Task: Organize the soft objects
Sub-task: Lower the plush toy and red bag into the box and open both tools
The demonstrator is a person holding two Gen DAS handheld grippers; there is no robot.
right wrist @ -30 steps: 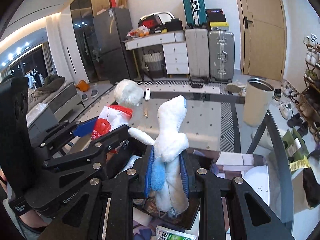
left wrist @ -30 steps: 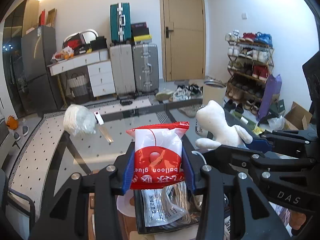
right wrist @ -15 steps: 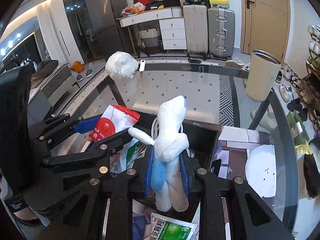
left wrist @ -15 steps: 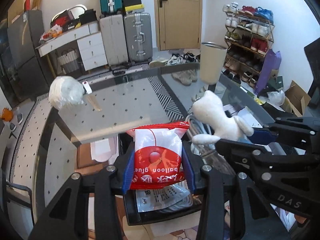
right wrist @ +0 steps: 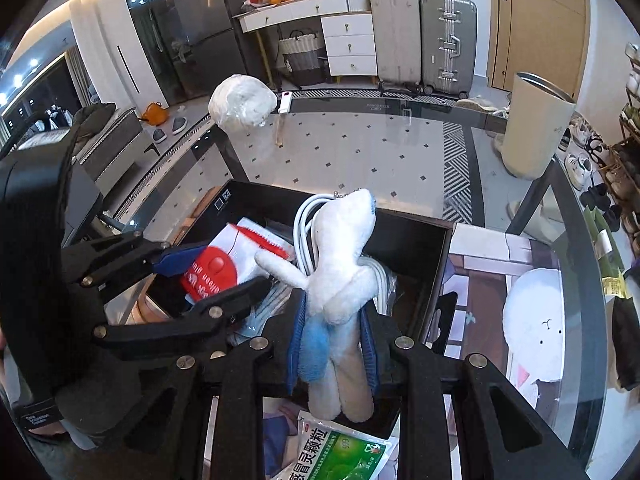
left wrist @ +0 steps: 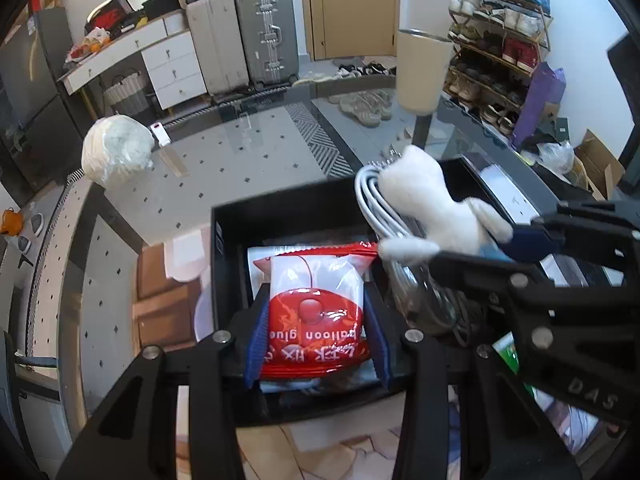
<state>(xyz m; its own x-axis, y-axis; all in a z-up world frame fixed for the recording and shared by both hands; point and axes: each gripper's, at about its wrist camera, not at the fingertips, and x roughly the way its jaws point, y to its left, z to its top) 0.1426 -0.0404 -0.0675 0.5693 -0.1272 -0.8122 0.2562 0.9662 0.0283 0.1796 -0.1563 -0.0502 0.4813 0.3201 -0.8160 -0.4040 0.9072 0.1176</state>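
Left wrist view: I look down along my left gripper (left wrist: 316, 320) at a glass table (left wrist: 248, 168).
Far left on the table: a wrapped white bundle (left wrist: 116, 154) sits near the far edge, well apart from everything else.
Centre: a black open box (left wrist: 228, 240) lies directly under my fingers.
Left gripper state: narrowed onto a red and white balloon glue packet (left wrist: 316, 300), blue pads pressing both its sides.
Packet axis: its long side runs away from me along the fingers, the torn-edge end farthest out, over the box's left half.
Box contents: a coiled white cable (left wrist: 372, 204) and clear plastic bags lie inside, towards the right.
Right: my right gripper (right wrist: 334, 344) reaches in from the right edge, carrying a white plush toy (right wrist: 340, 276).
Right wrist view: my left gripper enters from the left with the red packet, and the box sits ahead and below.
Right gripper state: squeezed tight around the plush toy's lower body, head pointing away from me along the fingers.
Key relation: both soft items hang above the box opening, packet left, toy right, side by side but apart.
Judgement: each hand is nearer its own half, so releasing would likely drop both inside.
Near edge: a green medicine sachet (right wrist: 340, 456) lies below the box, outside it.
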